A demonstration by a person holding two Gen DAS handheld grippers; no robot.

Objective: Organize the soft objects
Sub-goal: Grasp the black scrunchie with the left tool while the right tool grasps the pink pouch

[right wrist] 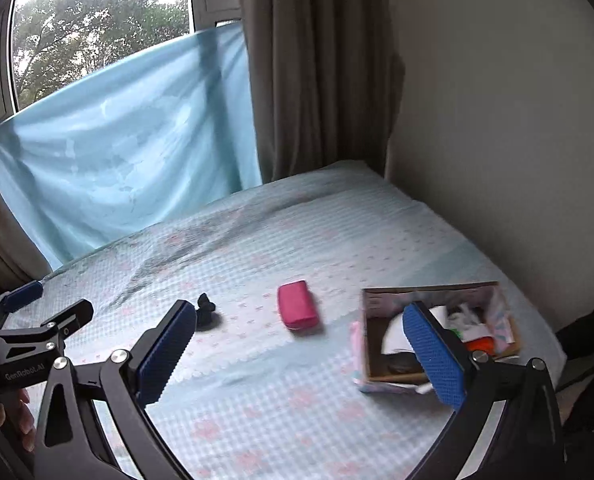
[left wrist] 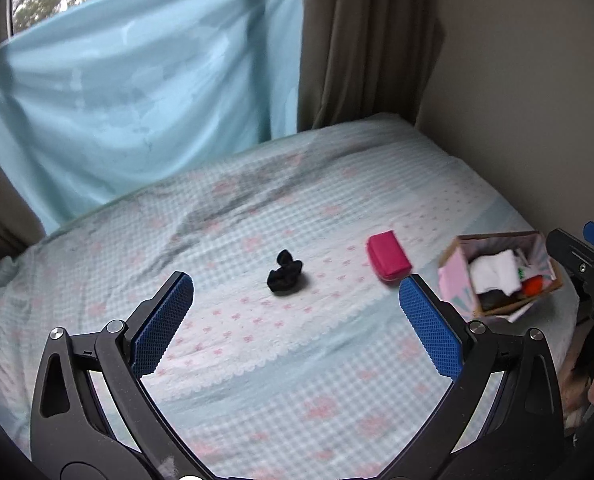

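Note:
A crumpled black soft item point(left wrist: 285, 273) point(right wrist: 206, 309) lies in the middle of the bed. To its right rests a pink soft block point(left wrist: 389, 256) point(right wrist: 298, 305). Further right stands an open cardboard box point(left wrist: 455, 258) point(right wrist: 367, 344) holding white, orange and dark soft things. My left gripper point(left wrist: 296, 292) hovers open above the bed, short of the black item, nothing between its blue pads. My right gripper point(right wrist: 299, 328) is open too and empty, its right finger point(right wrist: 433, 356) in front of the box. Each gripper shows at the edge of the other's view.
The bed point(left wrist: 297, 380) carries a checked blue sheet with pink bows. A light blue cloth point(left wrist: 137, 92) hangs across the window behind it, brown curtains point(left wrist: 361, 40) beside it. A beige wall point(right wrist: 497, 120) borders the bed's right side. A hand point(right wrist: 5, 420) holds the left gripper.

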